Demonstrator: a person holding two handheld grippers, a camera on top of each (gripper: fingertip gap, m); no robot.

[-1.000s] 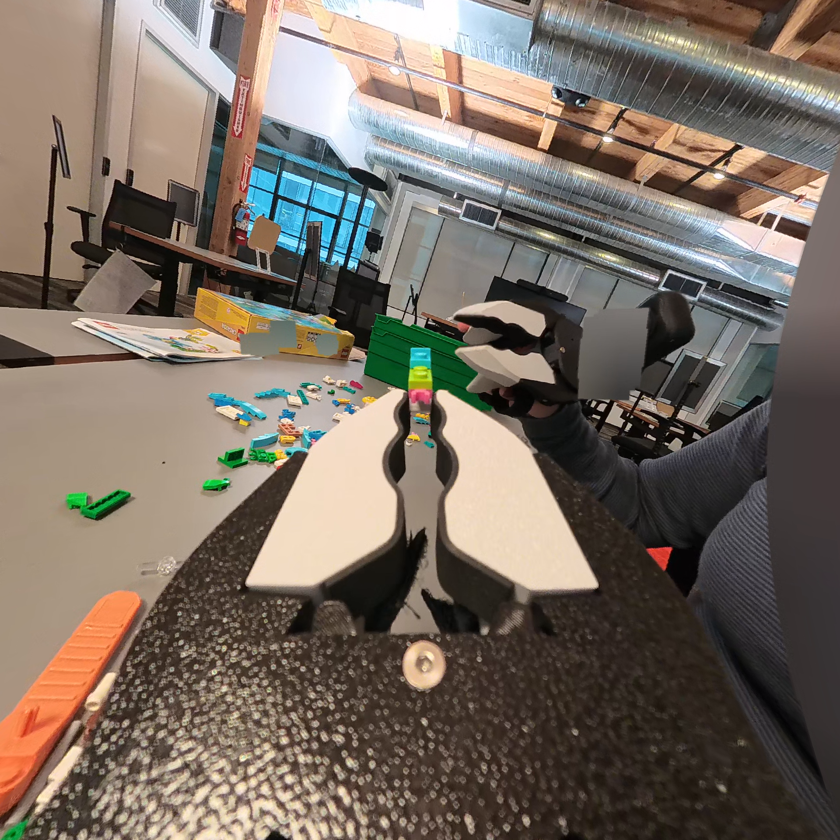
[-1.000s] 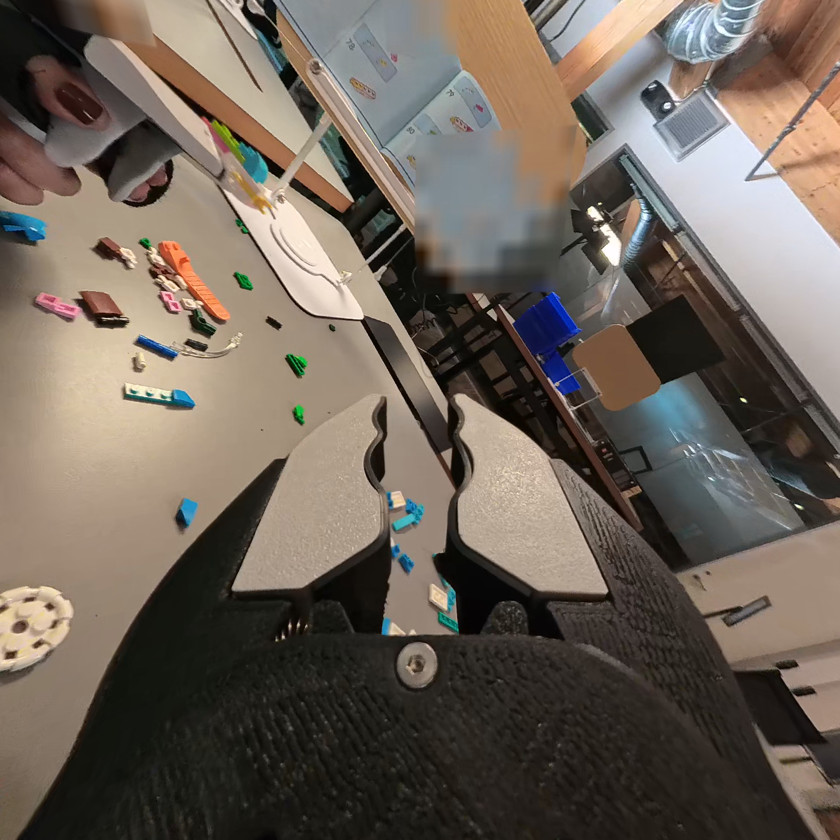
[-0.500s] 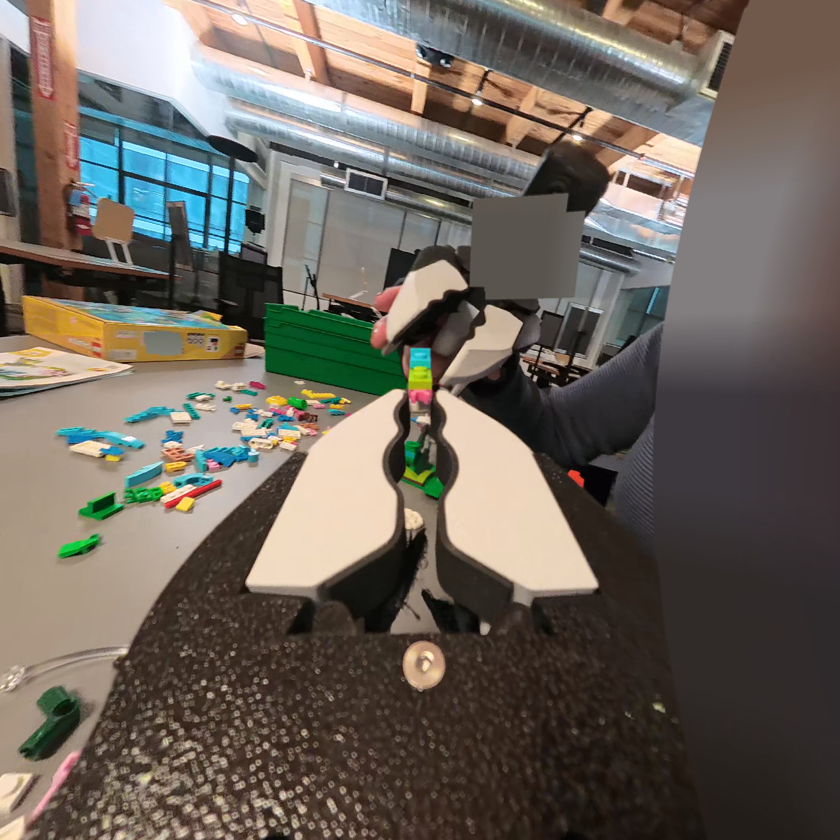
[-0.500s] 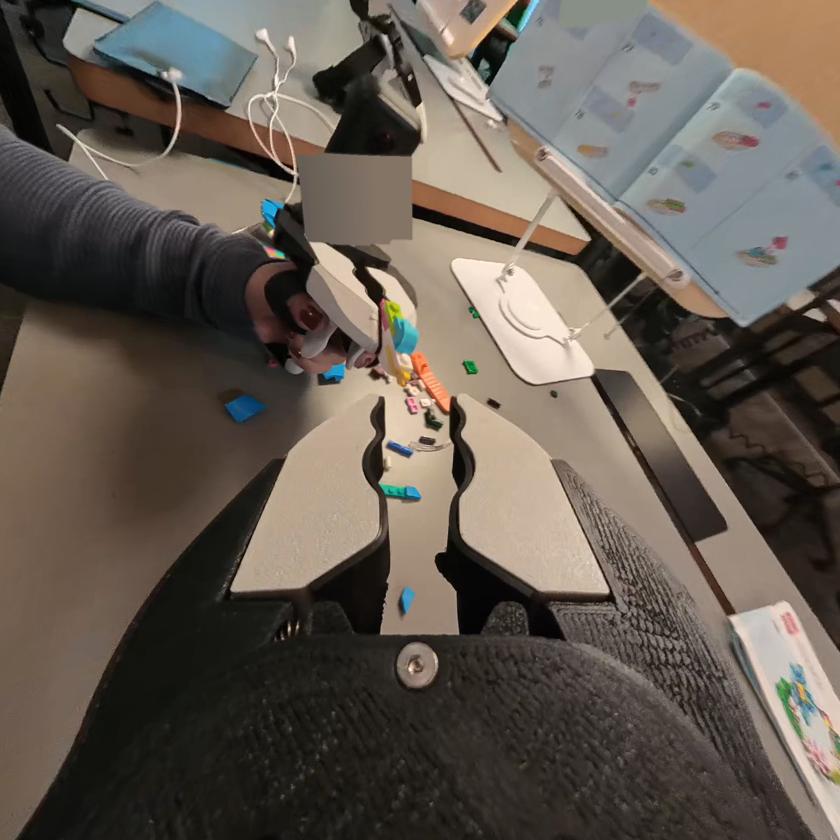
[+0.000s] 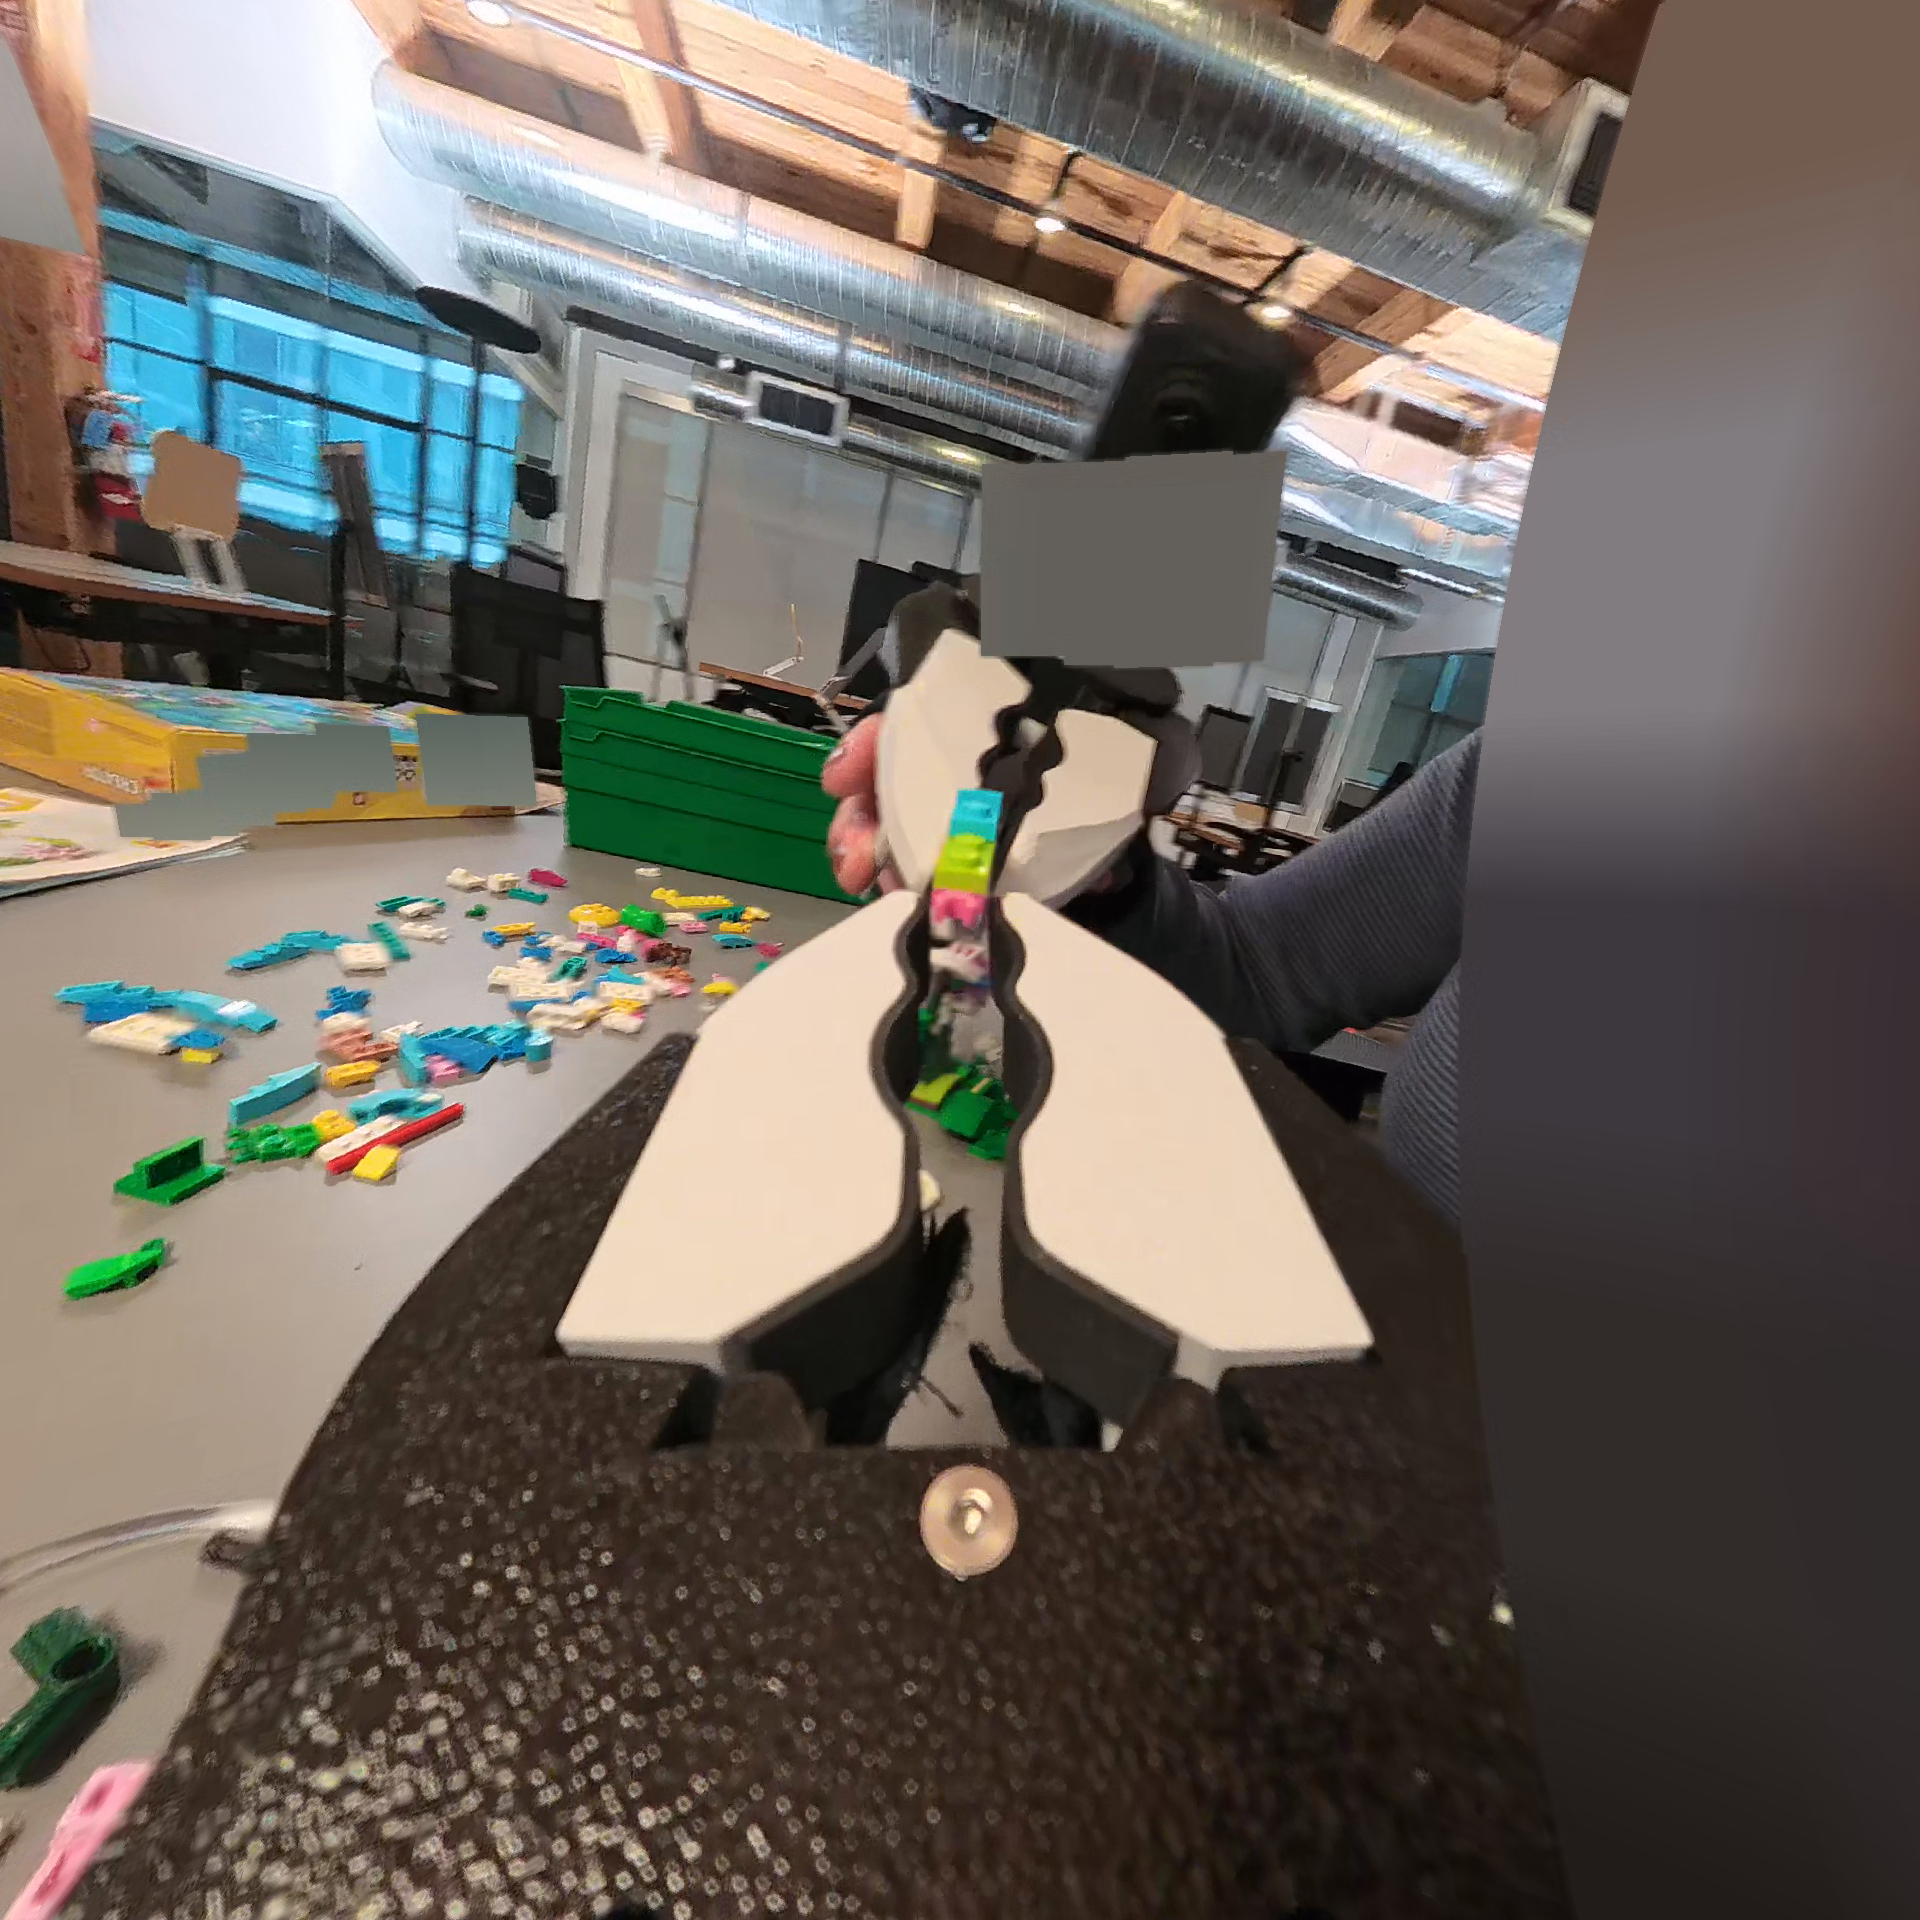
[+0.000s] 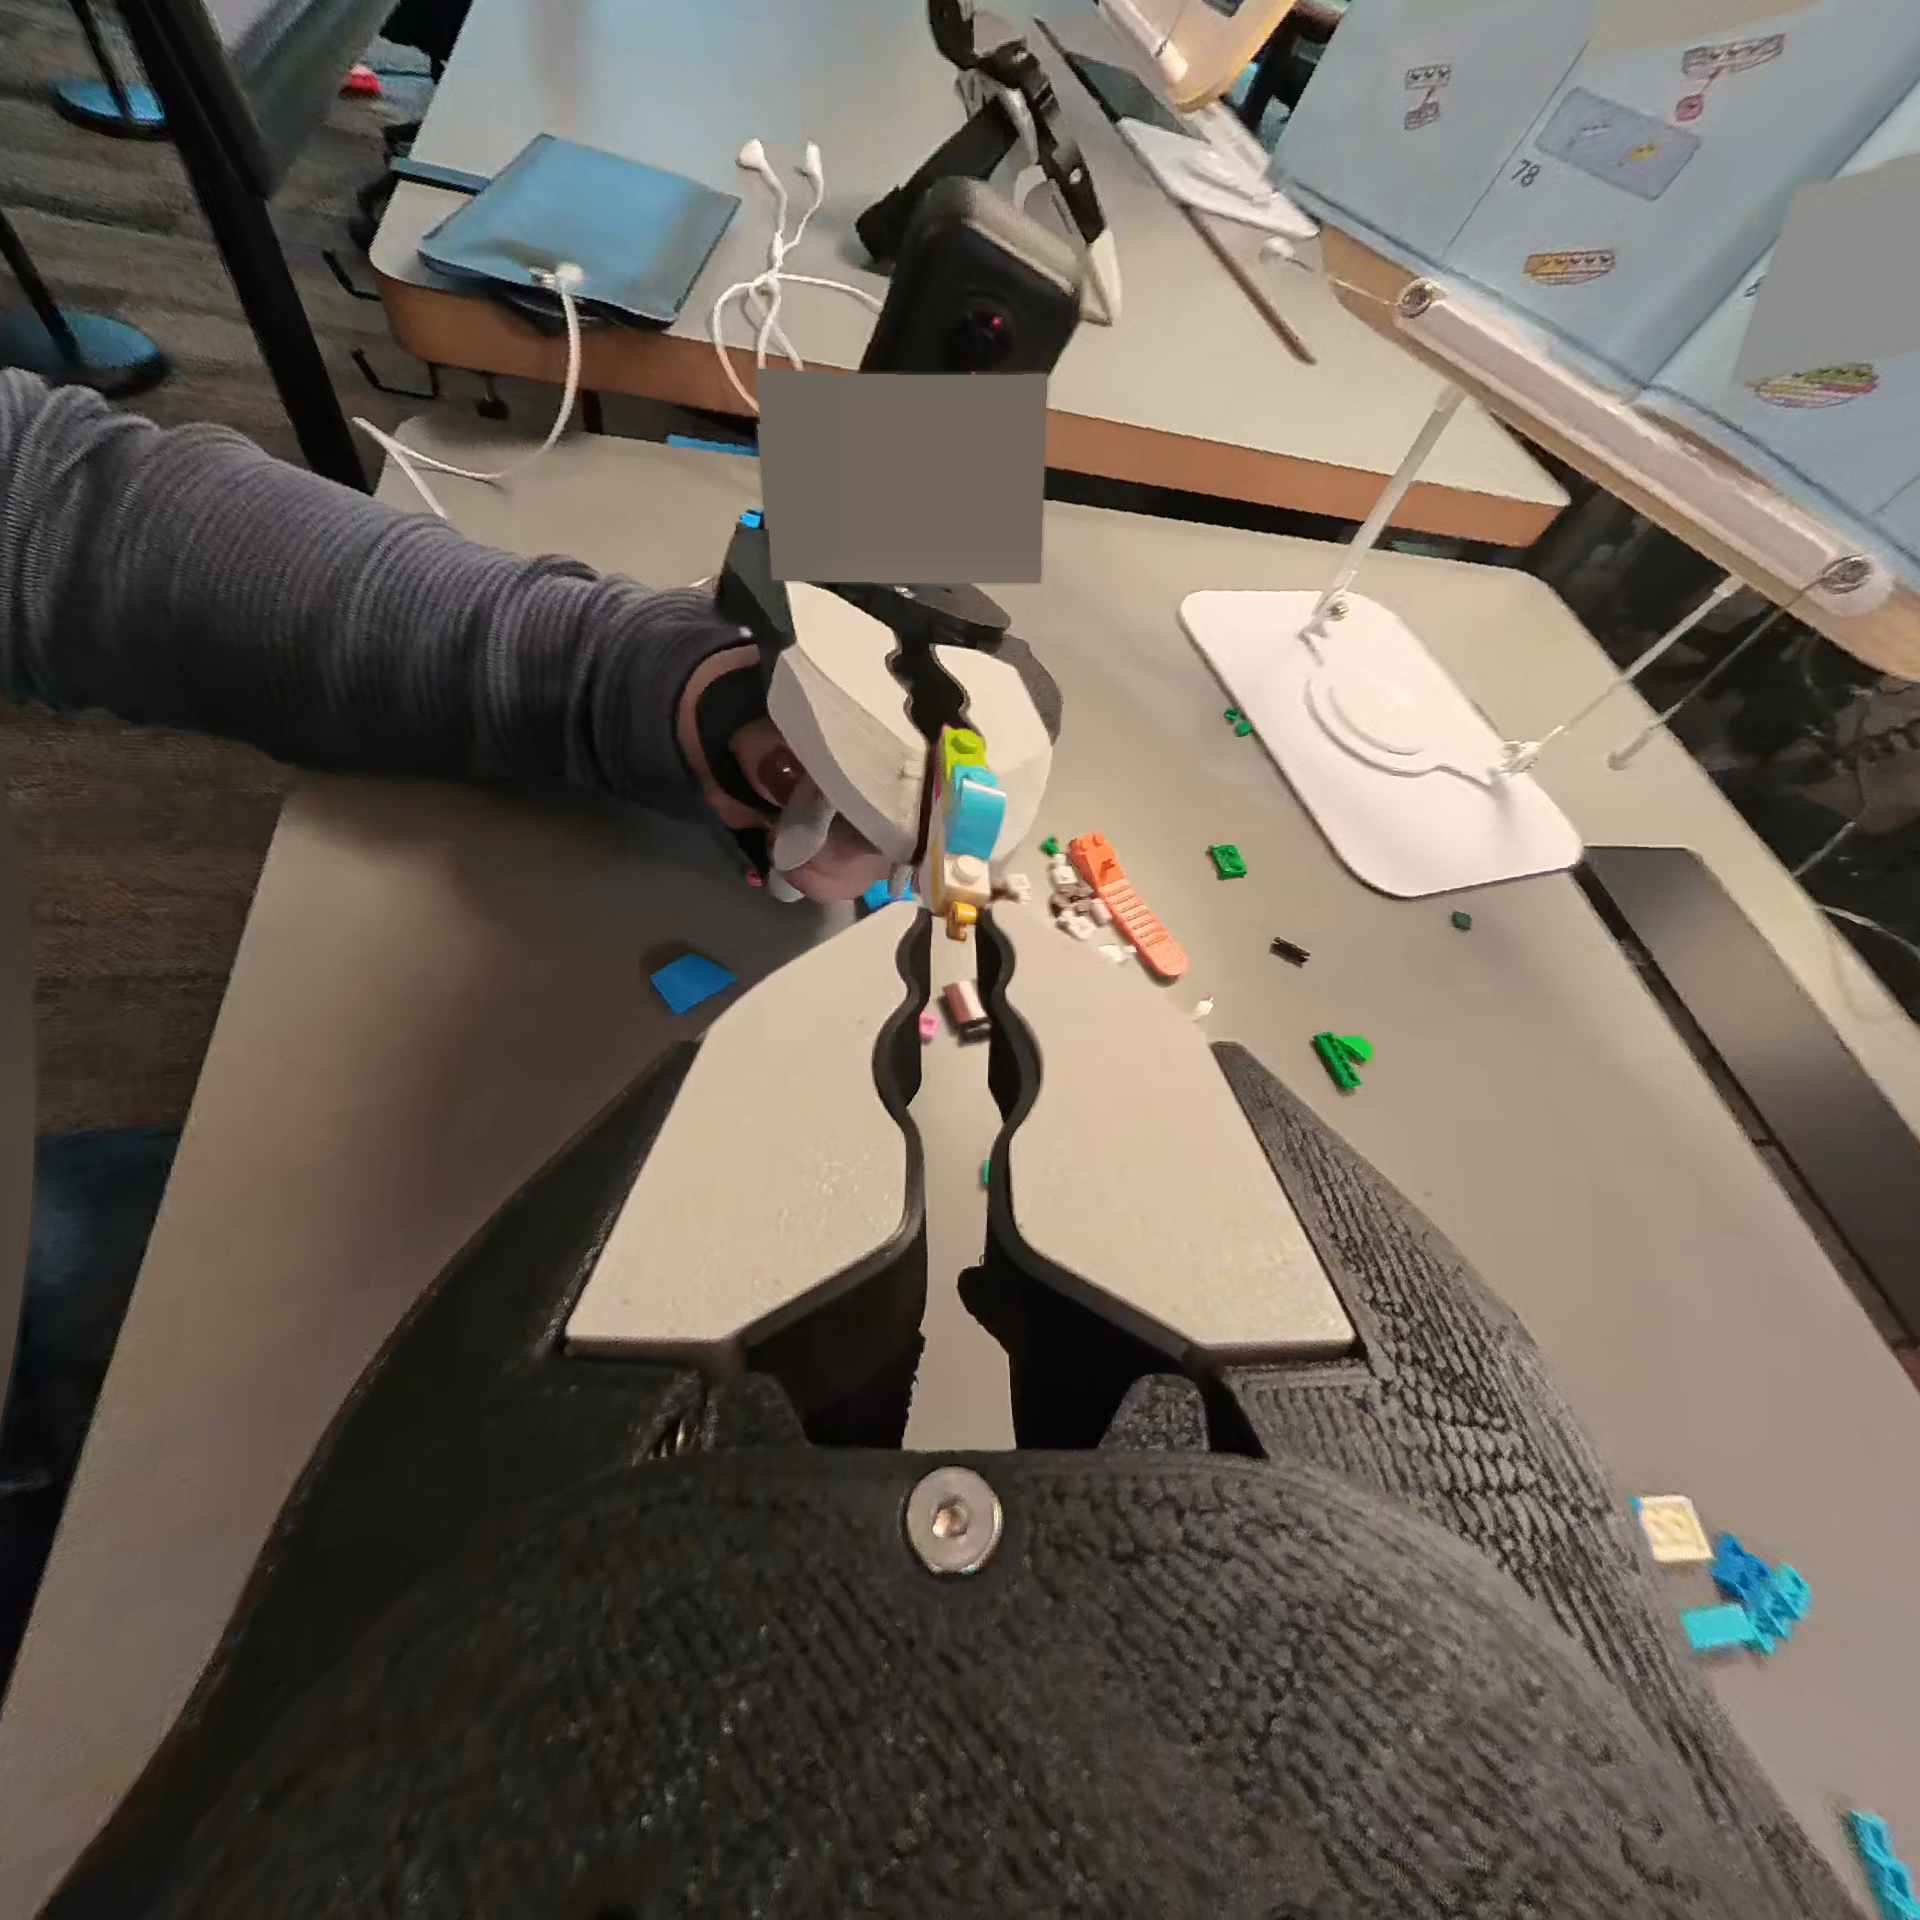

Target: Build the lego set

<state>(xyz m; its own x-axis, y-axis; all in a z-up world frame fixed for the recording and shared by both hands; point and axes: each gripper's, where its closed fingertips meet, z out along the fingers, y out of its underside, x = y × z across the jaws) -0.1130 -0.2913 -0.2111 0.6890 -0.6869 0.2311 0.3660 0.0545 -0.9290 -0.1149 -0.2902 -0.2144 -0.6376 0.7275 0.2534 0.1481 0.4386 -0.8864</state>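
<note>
Stack (image 5: pixel 964 883) of lego bricks stays pinched in the left hand-held gripper (image 5: pixel 958 920); the right hand-held gripper (image 6: pixel 951 940), slightly parted and empty, has closed in on it.

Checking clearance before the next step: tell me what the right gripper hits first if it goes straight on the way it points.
Probably the small brick stack held in the left gripper, just beyond the right gripper tips; depth is hard to judge.
</note>
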